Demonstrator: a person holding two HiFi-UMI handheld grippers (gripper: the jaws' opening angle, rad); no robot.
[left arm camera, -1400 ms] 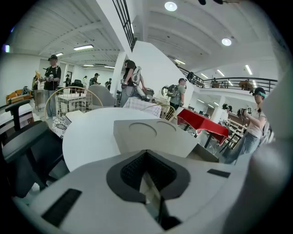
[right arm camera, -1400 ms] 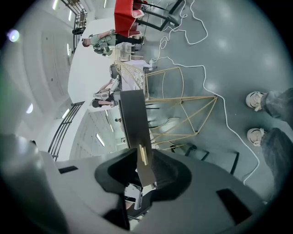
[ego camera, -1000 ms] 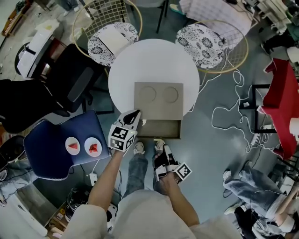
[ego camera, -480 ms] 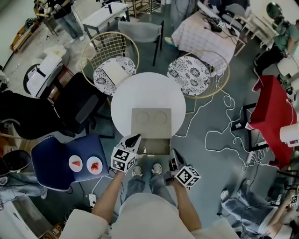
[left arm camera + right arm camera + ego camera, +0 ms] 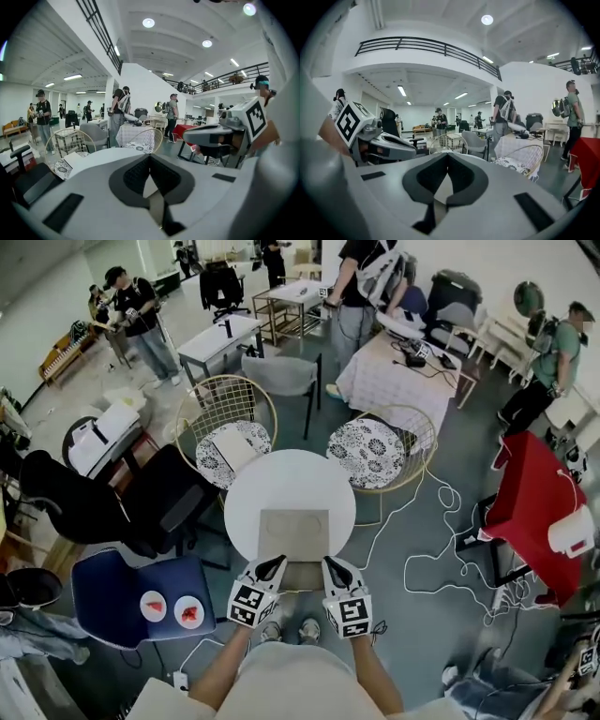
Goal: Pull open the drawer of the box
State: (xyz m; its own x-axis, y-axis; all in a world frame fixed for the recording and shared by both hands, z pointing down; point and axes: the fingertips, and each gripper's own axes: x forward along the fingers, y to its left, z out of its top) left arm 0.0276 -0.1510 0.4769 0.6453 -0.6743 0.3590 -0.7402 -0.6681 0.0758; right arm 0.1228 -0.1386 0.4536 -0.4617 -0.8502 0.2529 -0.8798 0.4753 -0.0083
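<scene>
The beige box (image 5: 293, 533) lies on the round white table (image 5: 286, 479), with its drawer (image 5: 302, 576) pulled out toward me at the near edge. My left gripper (image 5: 271, 565) hovers at the drawer's left front corner, jaws shut and empty. My right gripper (image 5: 334, 566) is level with it at the drawer's right front corner, also shut on nothing. In the left gripper view the pads (image 5: 136, 176) meet and the right gripper (image 5: 220, 136) shows beside them. The right gripper view shows closed pads (image 5: 461, 176) and the left gripper (image 5: 379, 140).
Two wire chairs with patterned cushions (image 5: 228, 446) (image 5: 370, 451) stand behind the table. A black office chair (image 5: 159, 498) and a blue chair holding two small plates (image 5: 141, 601) are at left. White cables (image 5: 431, 559) and a red table (image 5: 530, 493) are at right. People stand farther back.
The right gripper rose from low by my feet to beside the left gripper at the drawer's front. The head view lifted and pulled back, so more of the room shows.
</scene>
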